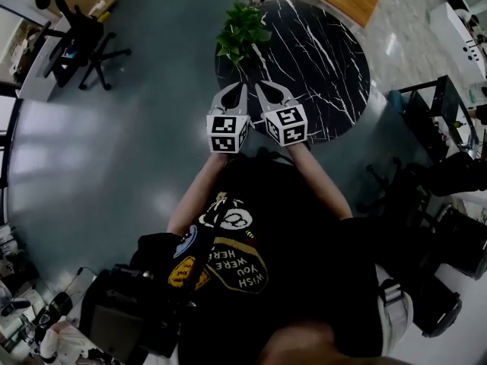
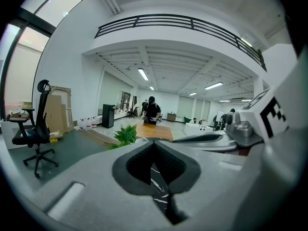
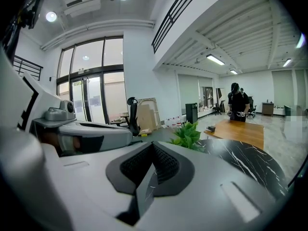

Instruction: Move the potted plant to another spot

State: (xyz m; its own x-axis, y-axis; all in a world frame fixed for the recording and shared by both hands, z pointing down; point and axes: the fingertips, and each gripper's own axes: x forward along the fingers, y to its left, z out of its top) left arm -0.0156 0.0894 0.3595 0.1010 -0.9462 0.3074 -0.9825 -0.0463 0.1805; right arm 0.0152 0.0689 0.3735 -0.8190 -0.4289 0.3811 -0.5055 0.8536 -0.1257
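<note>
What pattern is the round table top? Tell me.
The table top is black with white marble-like veins; head view shows it best.

We hold both grippers out in front of us, side by side in the upper middle of the head view. Our bare left forearm (image 1: 196,192) and right forearm (image 1: 319,175) reach up the frame toward them. The left gripper (image 1: 233,96) and right gripper (image 1: 271,94) sit just beside each other, their marker cubes (image 1: 227,133) close together. Both grippers point toward the top of the frame and tip slightly downward. In each gripper's own view the jaws are pressed together, leaving only a thin seam with nothing between them. Each gripper shows at the edge of the other's view.
</note>
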